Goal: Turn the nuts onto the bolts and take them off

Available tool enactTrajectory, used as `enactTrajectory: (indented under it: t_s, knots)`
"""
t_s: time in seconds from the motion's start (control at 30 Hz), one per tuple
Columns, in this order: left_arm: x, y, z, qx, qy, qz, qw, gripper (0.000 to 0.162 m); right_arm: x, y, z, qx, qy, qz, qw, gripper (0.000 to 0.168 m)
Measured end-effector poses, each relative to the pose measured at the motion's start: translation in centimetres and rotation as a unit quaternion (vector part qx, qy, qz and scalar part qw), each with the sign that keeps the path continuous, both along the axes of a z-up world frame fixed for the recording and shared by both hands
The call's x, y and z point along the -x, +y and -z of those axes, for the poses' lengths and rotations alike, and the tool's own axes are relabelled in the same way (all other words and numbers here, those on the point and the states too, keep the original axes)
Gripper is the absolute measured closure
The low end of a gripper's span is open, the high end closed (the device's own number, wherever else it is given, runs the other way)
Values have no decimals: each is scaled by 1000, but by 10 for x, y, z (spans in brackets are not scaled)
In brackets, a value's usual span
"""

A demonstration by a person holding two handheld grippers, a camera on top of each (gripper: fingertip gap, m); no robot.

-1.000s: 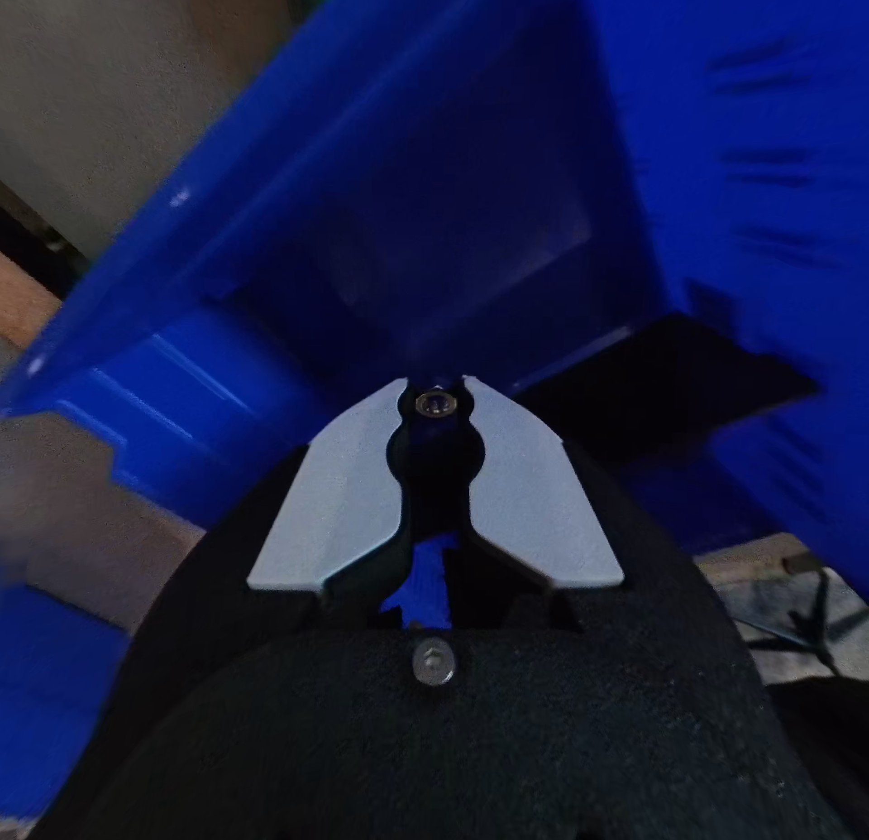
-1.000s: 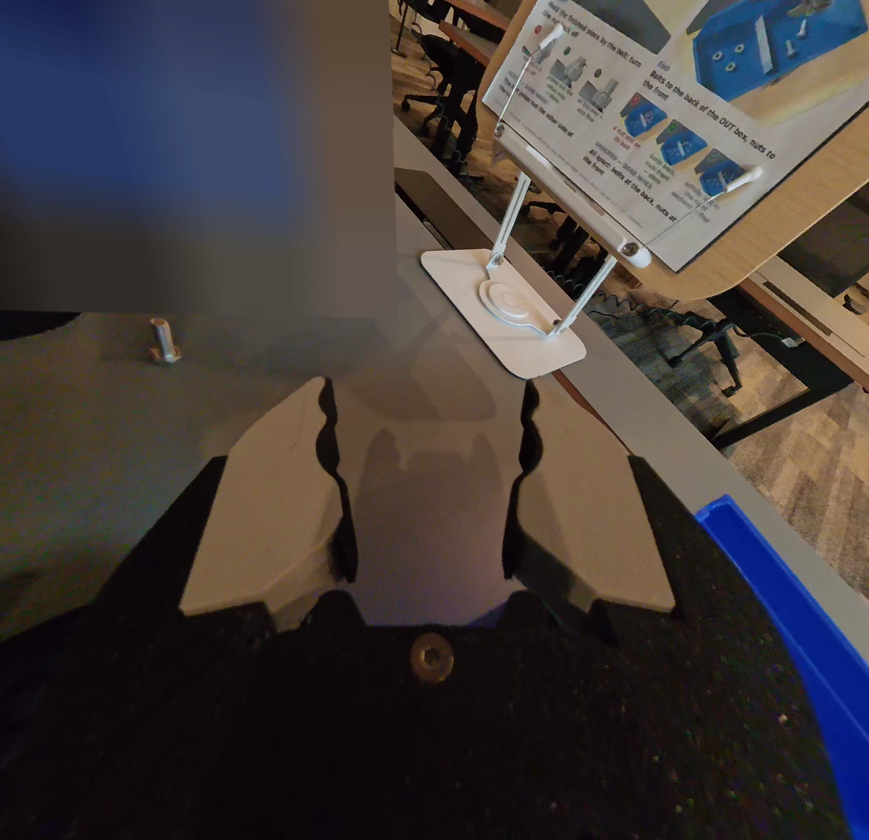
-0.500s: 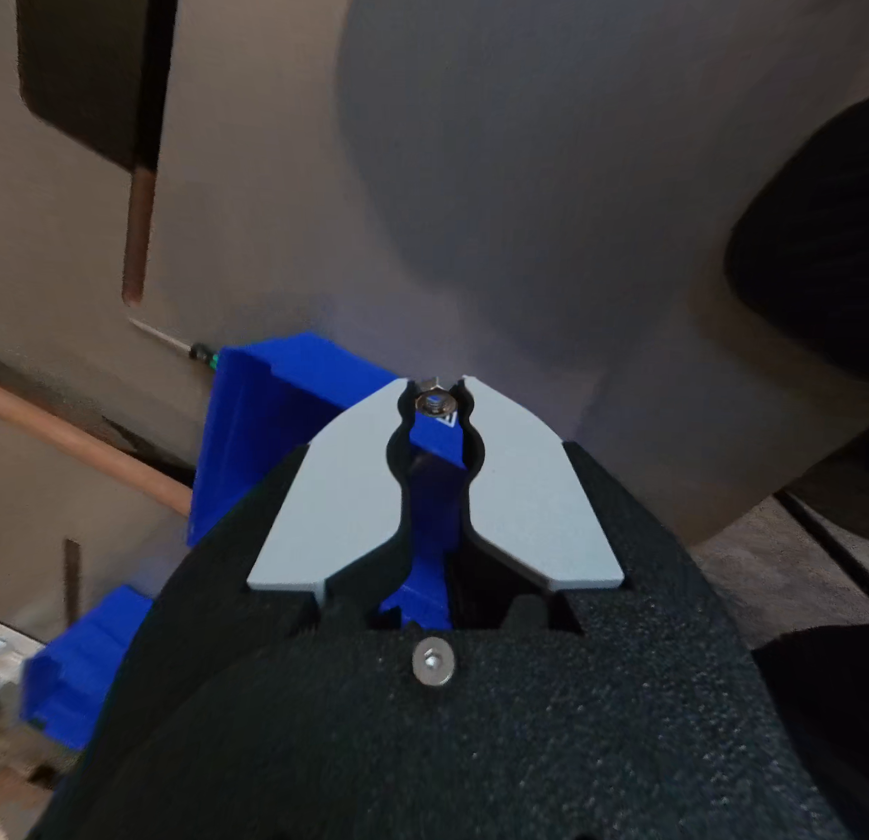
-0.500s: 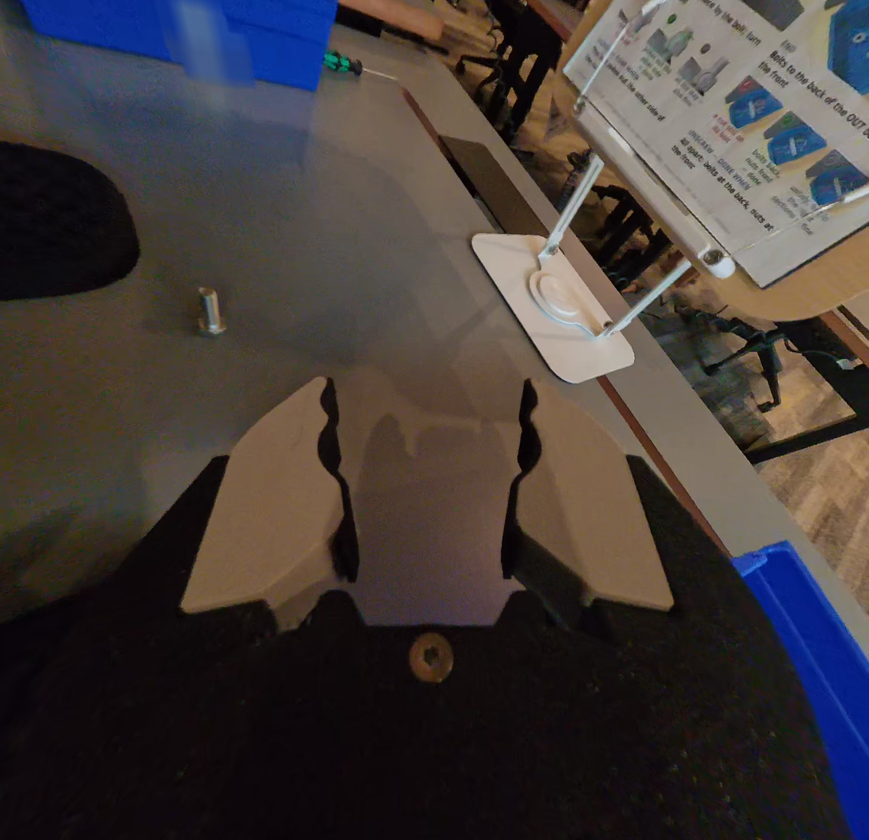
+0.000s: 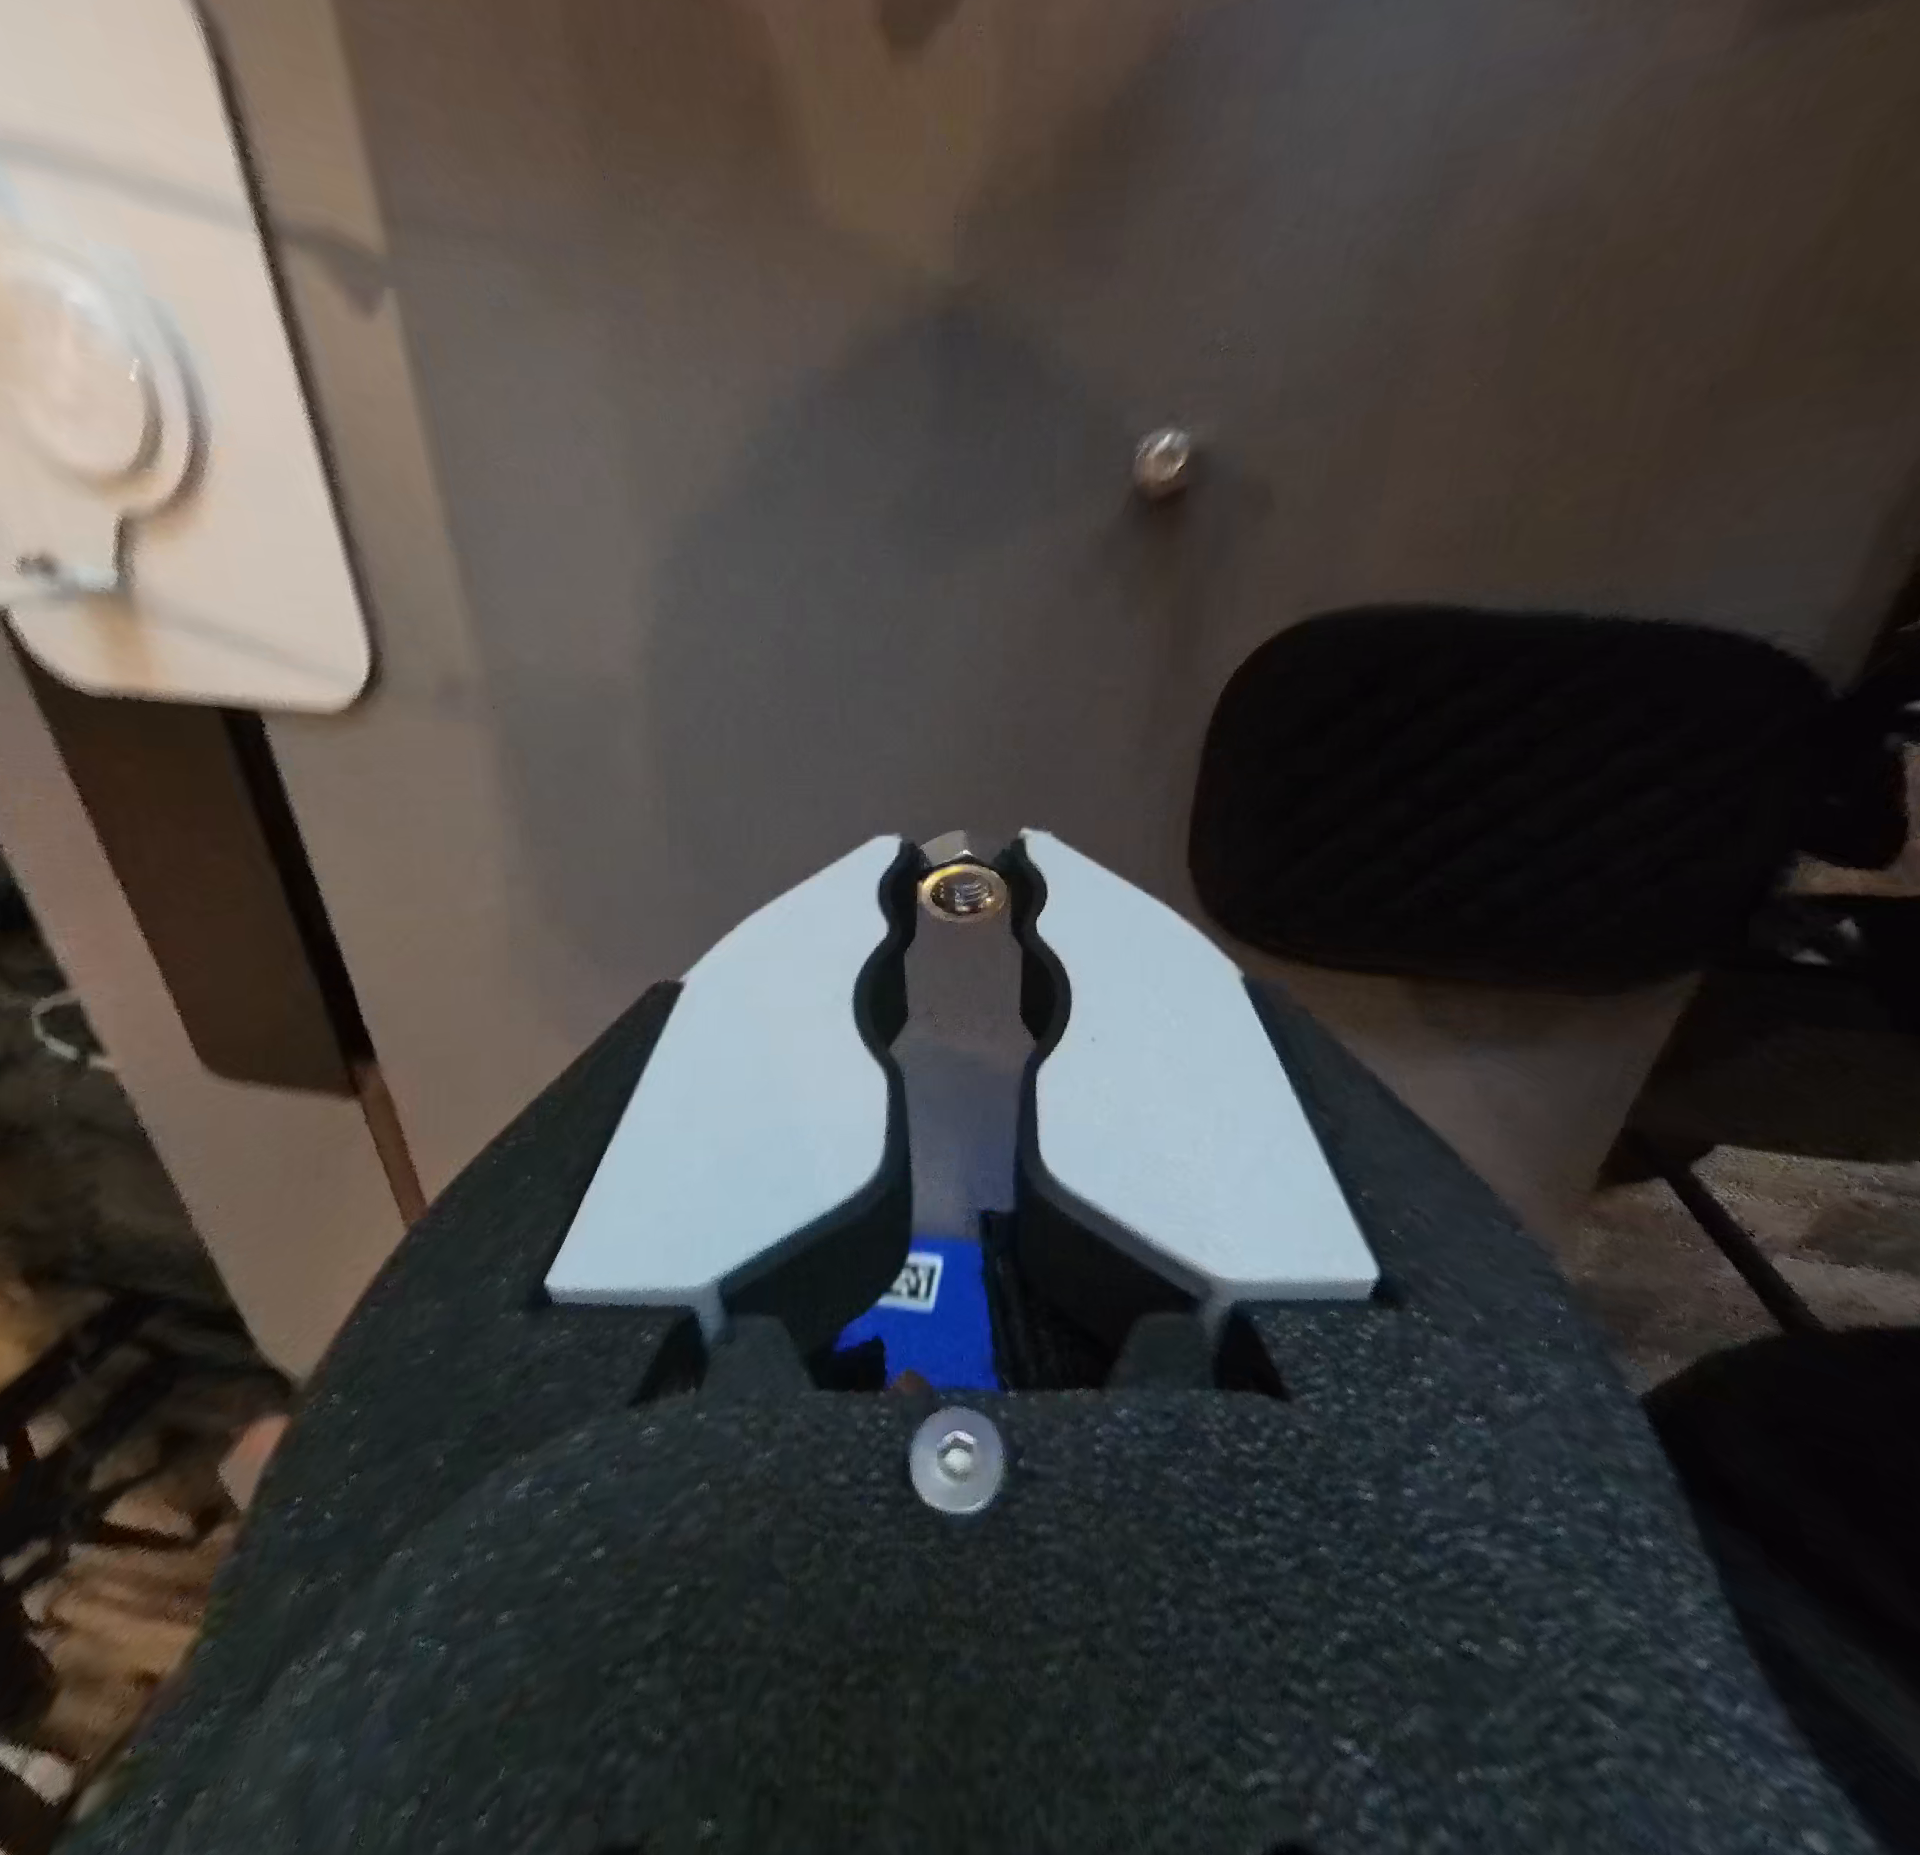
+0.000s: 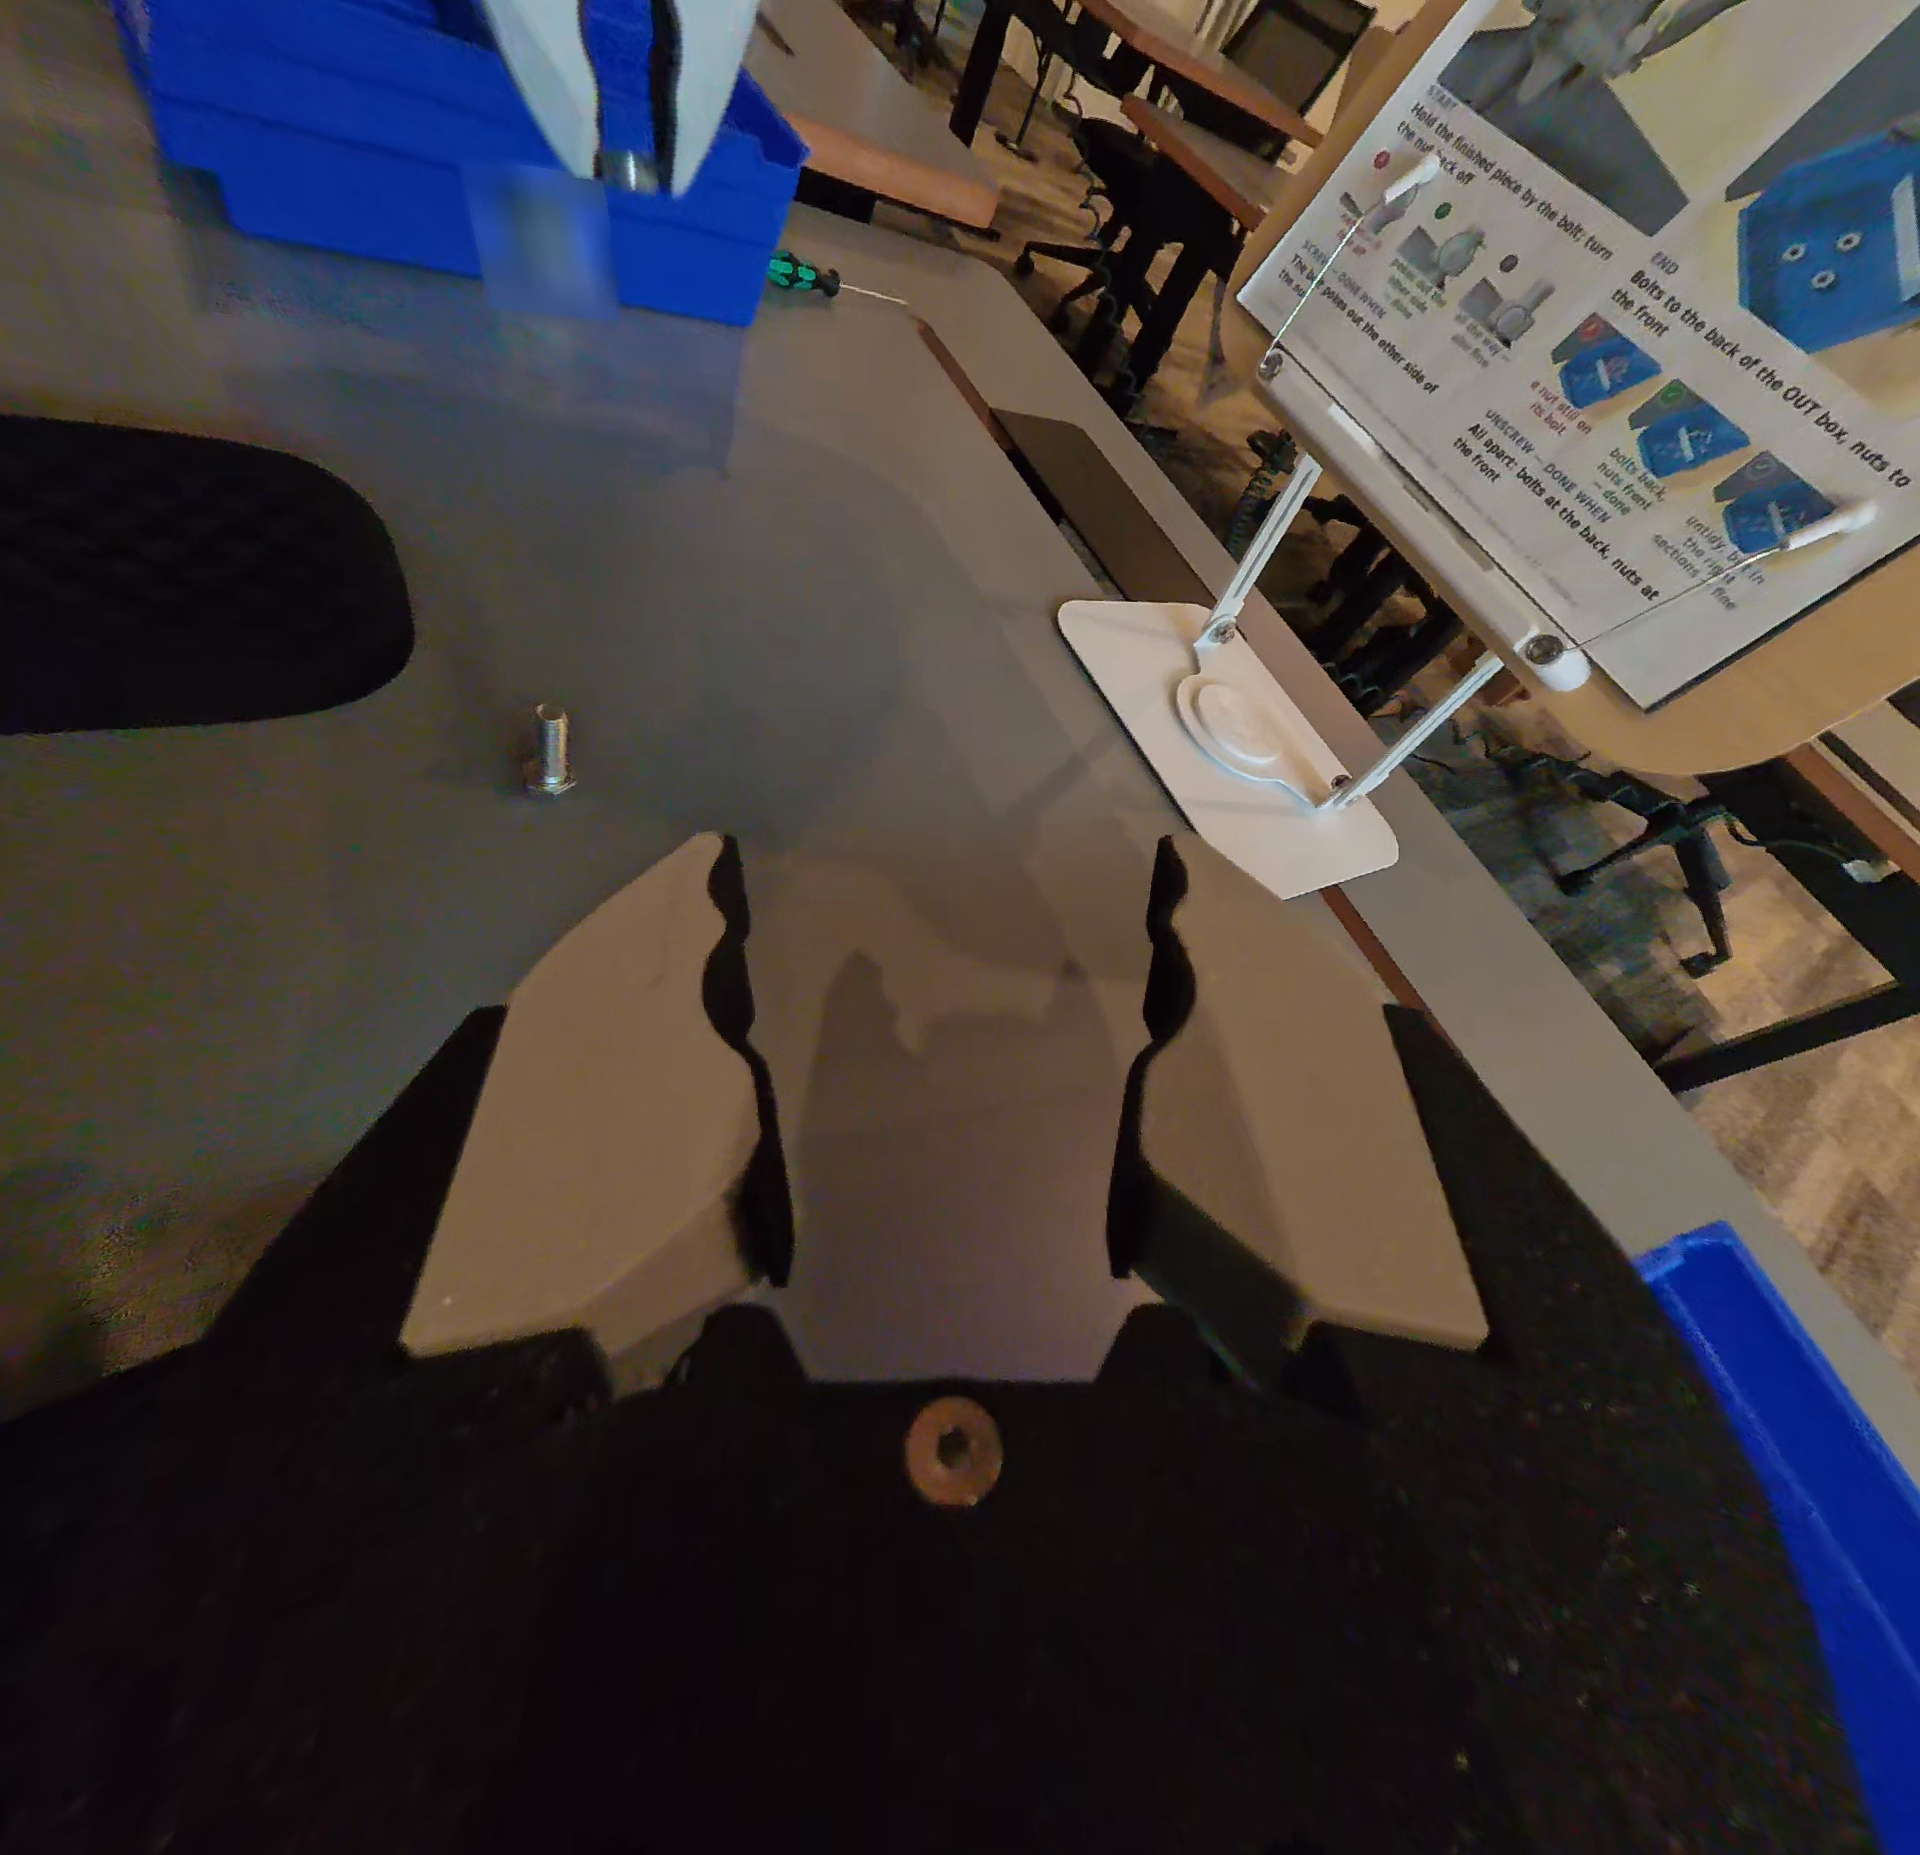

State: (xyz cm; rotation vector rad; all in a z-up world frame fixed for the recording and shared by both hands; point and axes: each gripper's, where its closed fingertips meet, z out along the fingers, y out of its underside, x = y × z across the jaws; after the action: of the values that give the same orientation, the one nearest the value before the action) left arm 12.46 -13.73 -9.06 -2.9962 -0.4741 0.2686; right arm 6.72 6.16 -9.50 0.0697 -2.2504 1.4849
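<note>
Left tongs [image 5: 961, 860] are nearly closed, their pale fingers [image 5: 769, 1067] pinching a small silver nut [image 5: 964, 891] right at the tips, its threaded hole facing the camera. From the right wrist view the same tongs [image 6: 629, 169] hang tip-down above the table, well behind the bolt, with the nut [image 6: 631, 166] showing as a bit of metal between the tips.

Right tongs [image 6: 940, 875] stand wide apart and hold nothing; only bare grey table [image 6: 831, 610] shows between the two fingers [image 6: 613, 1099].

Taking the bolt [image 6: 551, 751] as the landmark: it stands alone on its head on the table, threaded end up, touching nothing. In the left wrist view it [image 5: 1164, 460] appears from above, ahead and to the right of the nut. Left of the bolt lies a black ribbed pad [image 6: 177, 569], near it but apart. Behind the bolt, at the far side of the table, sits a blue bin [image 6: 343, 153], partly covered by a blurred patch. Right of that bin, farther back and to the right of the bolt, a small screwdriver with a green and black handle [image 6: 805, 273] lies flat. Well to the right of the bolt, near the table's edge, a white stand base [image 6: 1226, 745] carries thin legs up to a tilted instruction sheet [image 6: 1621, 278]. Nearest the camera, far right of the bolt, the edge of a second blue bin [image 6: 1808, 1493] shows.
</note>
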Motion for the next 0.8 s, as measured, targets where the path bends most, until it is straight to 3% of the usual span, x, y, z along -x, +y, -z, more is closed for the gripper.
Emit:
enactTrajectory:
  t_s: [0.2, 0.33, 0.6, 0.8]
  knots:
    - [-4, 71, 37, -12, -35, 64, 997, 145, 0, 4, 1, 19, -15, 3, 1000, 95]
    - [-5, 95, 68, -1, -58, 70, 996, 145, 1, 7, 3, 20, -19, 10, 1000, 95]
    - [-7, 112, 128, 35, -101, 43, 993, 145, 5, 13, 11, 4, -31, 27, 999, 94]
    - [-4, 117, 147, 59, -121, 28, 991, 145, 9, 16, 15, -15, -26, 39, 999, 94]
